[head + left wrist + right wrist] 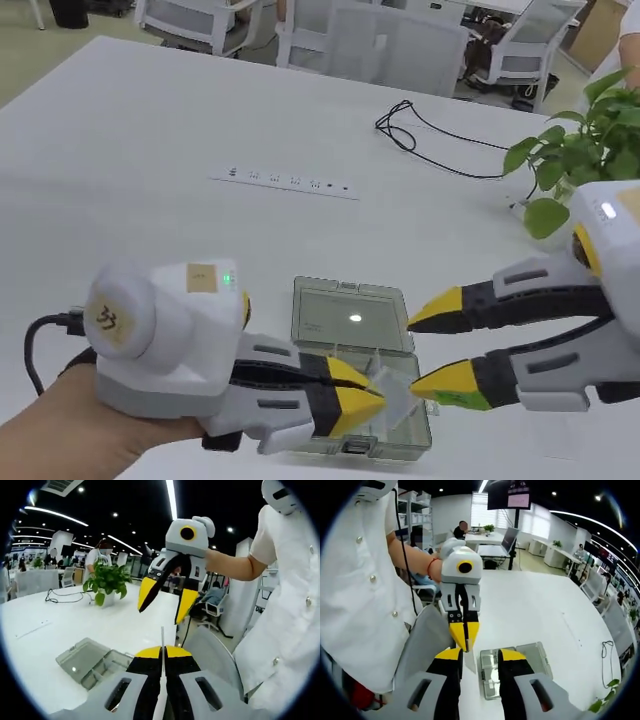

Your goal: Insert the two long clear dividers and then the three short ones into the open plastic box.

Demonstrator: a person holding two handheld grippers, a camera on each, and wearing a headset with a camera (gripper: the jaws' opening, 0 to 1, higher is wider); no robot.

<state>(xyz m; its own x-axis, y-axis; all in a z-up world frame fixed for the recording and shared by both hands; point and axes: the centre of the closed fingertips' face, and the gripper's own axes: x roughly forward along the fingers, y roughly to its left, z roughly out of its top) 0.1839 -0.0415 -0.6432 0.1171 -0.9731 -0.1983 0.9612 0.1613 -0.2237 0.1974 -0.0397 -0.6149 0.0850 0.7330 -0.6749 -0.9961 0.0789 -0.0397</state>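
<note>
The open clear plastic box (398, 432) lies near the table's front edge, its lid (350, 315) flat behind it. My left gripper (375, 396) is shut on a clear divider (397, 392), held just above the box's right part. In the left gripper view the divider (161, 642) shows edge-on between the closed jaws, with the box (92, 660) below left. My right gripper (414, 352) stands open, facing the left one, its jaws above and below the divider's free end. From the right gripper view, the left gripper (465, 644) holds the divider (469, 661) beside the box (512, 672).
A white power strip (285, 183) lies mid-table. A black cable (430, 140) loops at the back right beside a potted plant (580, 140). Chairs (400, 45) line the far edge. The person's white shirt (280, 605) is close behind the grippers.
</note>
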